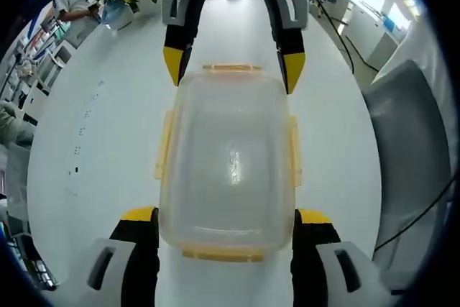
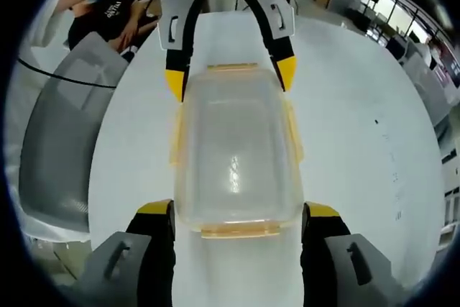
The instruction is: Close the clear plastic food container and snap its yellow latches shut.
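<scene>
The container (image 1: 228,163) lay on the white table (image 1: 108,141) with its lid on, between the two tongs, which faced each other across it. In the left gripper view, the left tongs (image 1: 227,222) stood apart, one jaw at each near corner, and the right tongs (image 1: 233,70) were spread at the far end, yellow tips beside the corners. In the right gripper view, the right tongs (image 2: 238,218) likewise straddled the near end. Yellow latches (image 1: 291,150) stuck out along the sides. A grey chair (image 1: 410,149) stood beside the table.
</scene>
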Demonstrator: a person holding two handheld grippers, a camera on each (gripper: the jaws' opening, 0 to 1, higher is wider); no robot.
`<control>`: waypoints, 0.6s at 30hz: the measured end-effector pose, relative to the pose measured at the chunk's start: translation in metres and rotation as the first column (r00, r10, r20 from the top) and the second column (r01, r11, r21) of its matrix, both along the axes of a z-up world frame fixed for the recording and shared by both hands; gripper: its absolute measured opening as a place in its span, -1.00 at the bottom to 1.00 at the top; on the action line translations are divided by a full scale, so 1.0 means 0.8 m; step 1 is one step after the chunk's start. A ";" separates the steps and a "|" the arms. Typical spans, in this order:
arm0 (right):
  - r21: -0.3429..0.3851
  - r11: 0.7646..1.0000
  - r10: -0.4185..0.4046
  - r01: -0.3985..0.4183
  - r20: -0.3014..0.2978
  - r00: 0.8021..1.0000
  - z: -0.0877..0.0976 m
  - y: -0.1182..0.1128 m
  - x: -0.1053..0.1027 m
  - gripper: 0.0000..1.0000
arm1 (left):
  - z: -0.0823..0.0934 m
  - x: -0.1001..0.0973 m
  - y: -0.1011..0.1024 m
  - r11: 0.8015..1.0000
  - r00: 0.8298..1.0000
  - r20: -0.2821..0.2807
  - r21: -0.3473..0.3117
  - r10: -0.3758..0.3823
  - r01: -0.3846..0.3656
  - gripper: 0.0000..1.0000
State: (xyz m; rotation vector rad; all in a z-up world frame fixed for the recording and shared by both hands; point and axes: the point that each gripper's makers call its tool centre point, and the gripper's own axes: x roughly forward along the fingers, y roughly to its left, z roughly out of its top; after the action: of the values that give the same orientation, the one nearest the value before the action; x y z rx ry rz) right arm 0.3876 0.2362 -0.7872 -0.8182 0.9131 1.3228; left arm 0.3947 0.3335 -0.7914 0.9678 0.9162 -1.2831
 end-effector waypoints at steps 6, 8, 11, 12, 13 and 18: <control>-0.006 1.000 -0.001 0.001 0.008 1.000 -0.002 -0.002 0.007 0.38 | 0.000 0.007 0.000 1.000 1.000 0.000 -0.005 0.006 -0.006 0.46; -0.007 1.000 0.001 -0.001 0.012 1.000 -0.003 -0.003 0.009 0.38 | 0.000 0.008 0.000 1.000 1.000 0.000 -0.006 0.008 -0.008 0.46; -0.009 1.000 0.005 -0.005 0.014 1.000 -0.004 -0.003 0.009 0.38 | -0.001 0.009 0.000 1.000 1.000 0.001 -0.005 0.012 -0.012 0.47; -0.010 1.000 0.006 -0.006 0.015 1.000 -0.004 -0.003 0.010 0.38 | -0.001 0.009 0.000 1.000 1.000 0.002 -0.002 0.013 -0.013 0.47; -0.010 1.000 0.007 -0.007 0.015 1.000 -0.004 -0.003 0.010 0.38 | -0.001 0.009 0.000 1.000 1.000 0.003 0.000 0.013 -0.013 0.47; -0.012 1.000 0.008 -0.008 0.018 1.000 -0.004 -0.003 0.010 0.39 | -0.002 0.009 0.001 1.000 1.000 0.004 0.003 0.015 -0.015 0.48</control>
State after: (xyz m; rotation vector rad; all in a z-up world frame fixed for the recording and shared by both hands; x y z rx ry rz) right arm 0.3959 0.2337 -0.7906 -0.8423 0.9047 1.3158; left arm 0.4022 0.3343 -0.7927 0.9641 0.9215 -1.2672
